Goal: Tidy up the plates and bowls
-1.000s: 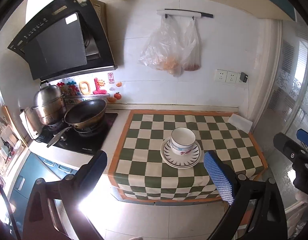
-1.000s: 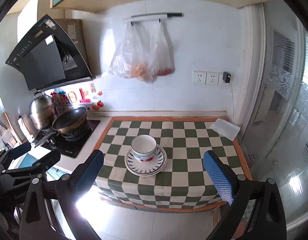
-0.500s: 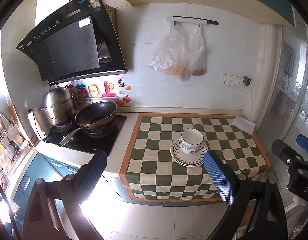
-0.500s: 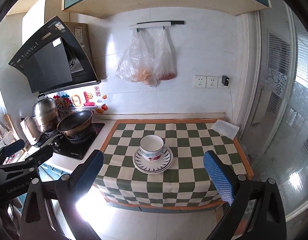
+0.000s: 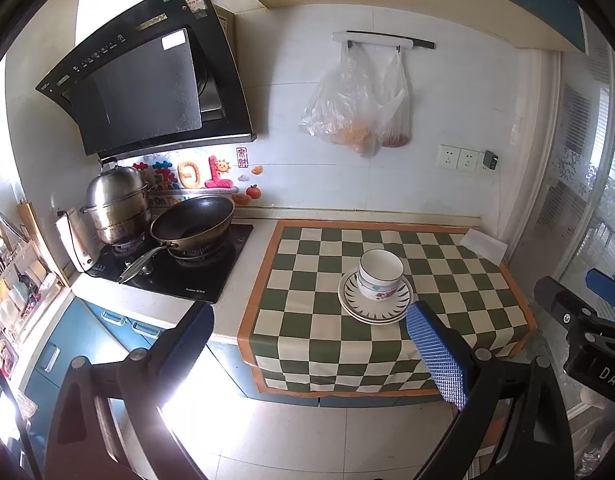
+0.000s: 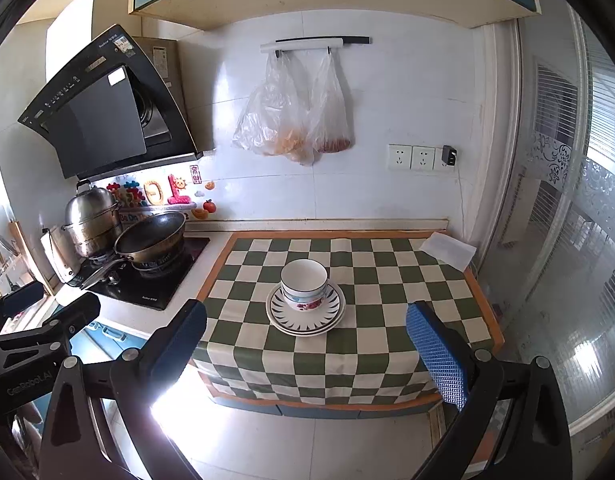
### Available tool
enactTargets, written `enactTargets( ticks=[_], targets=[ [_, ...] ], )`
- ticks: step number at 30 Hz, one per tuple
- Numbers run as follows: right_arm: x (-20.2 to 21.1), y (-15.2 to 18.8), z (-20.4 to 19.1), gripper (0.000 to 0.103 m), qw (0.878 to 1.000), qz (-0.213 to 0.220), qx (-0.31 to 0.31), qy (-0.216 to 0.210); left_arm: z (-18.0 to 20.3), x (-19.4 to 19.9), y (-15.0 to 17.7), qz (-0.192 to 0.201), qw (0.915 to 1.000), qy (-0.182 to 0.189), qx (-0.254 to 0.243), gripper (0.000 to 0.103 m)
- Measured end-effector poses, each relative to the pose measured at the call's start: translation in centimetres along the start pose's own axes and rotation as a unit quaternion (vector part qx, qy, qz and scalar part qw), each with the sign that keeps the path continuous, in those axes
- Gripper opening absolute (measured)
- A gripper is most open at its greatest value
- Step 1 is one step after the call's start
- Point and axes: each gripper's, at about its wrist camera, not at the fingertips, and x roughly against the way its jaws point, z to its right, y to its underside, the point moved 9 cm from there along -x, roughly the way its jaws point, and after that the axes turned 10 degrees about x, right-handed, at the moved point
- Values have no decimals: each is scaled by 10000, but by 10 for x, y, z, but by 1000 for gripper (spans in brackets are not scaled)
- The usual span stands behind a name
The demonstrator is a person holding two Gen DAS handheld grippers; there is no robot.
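Observation:
White bowls with a flower pattern sit nested on stacked white plates with dark rim marks, on the green-and-white checked cloth. They also show in the right wrist view, bowls on plates. My left gripper is open and empty, well back from the counter over the floor. My right gripper is open and empty too, also back from the counter. Each gripper shows at the edge of the other's view.
A black wok and a steel steamer pot stand on the stove at left under the range hood. Plastic bags hang on the wall. A white folded cloth lies at the counter's back right. A glass door is at right.
Both grippers have drawn back and risen from the counter; the bowls and plates look smaller and farther. Nothing on the counter moved.

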Motion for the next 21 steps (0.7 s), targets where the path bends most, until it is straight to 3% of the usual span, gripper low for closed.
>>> enactTargets(
  ticks=[21],
  targets=[
    [8,3,10,102,10000,10,21,73,12,8,6,-32,9998,172,9,99]
  ],
)
